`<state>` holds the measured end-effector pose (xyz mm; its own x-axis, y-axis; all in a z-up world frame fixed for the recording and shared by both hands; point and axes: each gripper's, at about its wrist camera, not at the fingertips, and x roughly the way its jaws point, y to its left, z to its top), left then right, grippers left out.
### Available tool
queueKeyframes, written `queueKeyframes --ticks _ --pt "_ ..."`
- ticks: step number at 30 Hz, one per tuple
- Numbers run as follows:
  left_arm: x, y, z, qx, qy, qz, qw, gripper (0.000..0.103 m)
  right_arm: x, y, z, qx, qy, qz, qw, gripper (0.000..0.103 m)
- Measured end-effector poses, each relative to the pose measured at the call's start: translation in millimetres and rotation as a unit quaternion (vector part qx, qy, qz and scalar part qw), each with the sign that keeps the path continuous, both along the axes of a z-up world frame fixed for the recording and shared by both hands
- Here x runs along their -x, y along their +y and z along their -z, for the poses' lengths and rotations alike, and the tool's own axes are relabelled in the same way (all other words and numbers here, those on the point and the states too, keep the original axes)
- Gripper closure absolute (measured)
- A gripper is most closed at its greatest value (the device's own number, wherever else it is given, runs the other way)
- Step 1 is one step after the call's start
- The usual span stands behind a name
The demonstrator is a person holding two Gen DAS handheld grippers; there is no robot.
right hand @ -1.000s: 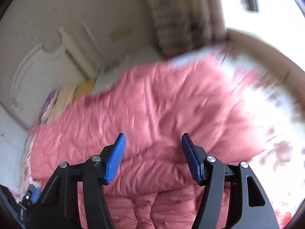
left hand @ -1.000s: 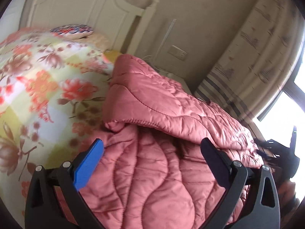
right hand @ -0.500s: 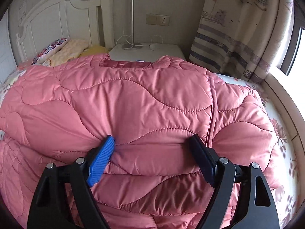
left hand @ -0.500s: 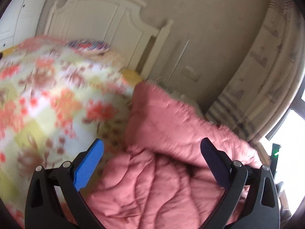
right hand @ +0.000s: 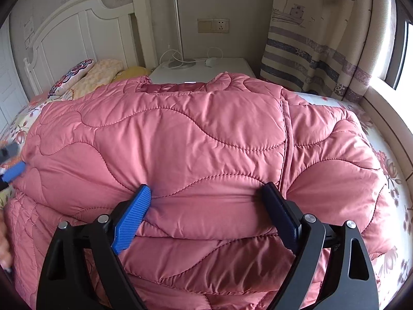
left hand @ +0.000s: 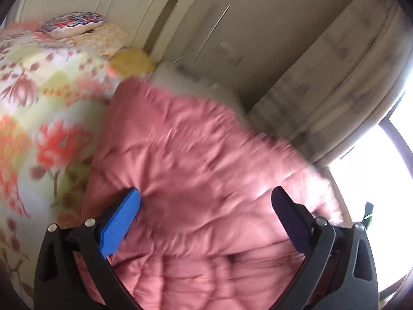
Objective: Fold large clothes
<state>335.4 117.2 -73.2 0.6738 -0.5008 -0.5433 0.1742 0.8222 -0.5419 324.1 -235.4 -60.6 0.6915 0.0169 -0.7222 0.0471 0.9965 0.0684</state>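
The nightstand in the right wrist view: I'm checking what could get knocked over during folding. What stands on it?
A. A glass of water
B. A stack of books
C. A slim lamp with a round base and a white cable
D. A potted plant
C: the white nightstand bears a thin metal lamp with a round base and a looped white cable.

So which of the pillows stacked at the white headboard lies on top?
The white pillow with the red and navy embroidered pattern. It rests on the pale peach quilted pillow; the yellow cushion sits lower, beside the pink quilted jacket.
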Motion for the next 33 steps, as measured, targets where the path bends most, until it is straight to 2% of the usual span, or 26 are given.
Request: queueKeyframes --ticks 2,4,6,7,9,10,11,13,15,16,18,19,20,22,23,25,28,29,30,32,33 --pt "-7 15 -19 0.023 -0.017 -0.019 0.9994 0.002 0 1 0 0.001 0.0 0.0 1.0 0.018" --pt "-24 19 -25 0.031 -0.013 -0.023 0.9992 0.002 0 0 0 0.0 0.0 0.0 1.0 0.018" --pt "-46 15 -11 0.026 0.02 -0.011 0.9994 0.002 0 0 0 -0.002 0.0 -0.001 1.0 0.018" --pt "-59 10 5 0.014 0.052 -0.007 0.9985 0.002 1 0 0 -0.003 0.0 -0.001 1.0 0.018" --pt "-74 1 30 -0.014 0.082 0.006 0.9965 0.003 1 0 0 -0.006 -0.001 -0.002 1.0 0.017" --pt "-74 -4 29 -0.036 0.068 0.005 0.997 0.002 1 -1 0 -0.008 -0.001 -0.003 1.0 0.017" --pt "-75 -8 23 -0.051 0.073 0.001 0.996 0.002 1 -1 0 -0.009 -0.001 -0.003 1.0 0.017" --pt "-79 -9 7 -0.03 0.076 -0.001 0.9967 0.003 1 -1 0 -0.011 0.0 -0.003 1.0 0.017" --pt "-83 -4 -16 0.002 0.046 -0.004 0.9989 0.002 0 -2 1 -0.014 0.001 -0.004 1.0 0.017" --pt "-87 -4 -25 -0.005 0.034 -0.013 0.9993 0.002 0 -2 1 -0.014 0.001 -0.004 1.0 0.017" --pt "-102 -7 -27 -0.028 0.038 -0.018 0.9987 0.002 0 -3 1 -0.015 0.001 -0.004 1.0 0.017" --pt "-112 -10 -21 -0.041 0.053 -0.017 0.9976 0.002 1 -3 1 -0.015 0.0 -0.004 1.0 0.017" --pt "-127 -12 -5 -0.057 0.086 -0.016 0.9945 0.002 1 -3 1 -0.015 0.0 -0.004 1.0 0.017" --pt "-143 -12 22 -0.06 0.134 -0.011 0.9892 0.003 1 -3 1 -0.017 -0.001 -0.005 1.0 0.017" --pt "-143 -13 20 -0.066 0.118 -0.017 0.9907 0.002 1 -3 0 -0.02 -0.002 -0.01 1.0 0.017" --pt "-142 -18 10 -0.078 0.121 -0.023 0.9893 0.002 1 -4 0 -0.022 -0.001 -0.009 1.0 0.017" --pt "-131 -12 -10 -0.055 0.074 -0.031 0.9952 0.002 1 -5 1 -0.026 0.0 -0.01 1.0 0.017" --pt "-129 -9 -10 -0.064 0.071 -0.04 0.9946 0.002 1 -6 1 -0.027 0.0 -0.01 1.0 0.017" --pt "-133 -8 -3 -0.089 0.084 -0.053 0.9911 0.002 1 -5 1 -0.027 0.0 -0.01 1.0 0.017" --pt "-141 -10 19 -0.109 0.112 -0.042 0.9868 0.002 2 -5 1 -0.028 -0.001 -0.011 1.0 0.017" --pt "-138 -12 18 -0.119 0.1 -0.041 0.987 0.002 2 -4 1 -0.03 -0.002 -0.013 0.999 0.017"
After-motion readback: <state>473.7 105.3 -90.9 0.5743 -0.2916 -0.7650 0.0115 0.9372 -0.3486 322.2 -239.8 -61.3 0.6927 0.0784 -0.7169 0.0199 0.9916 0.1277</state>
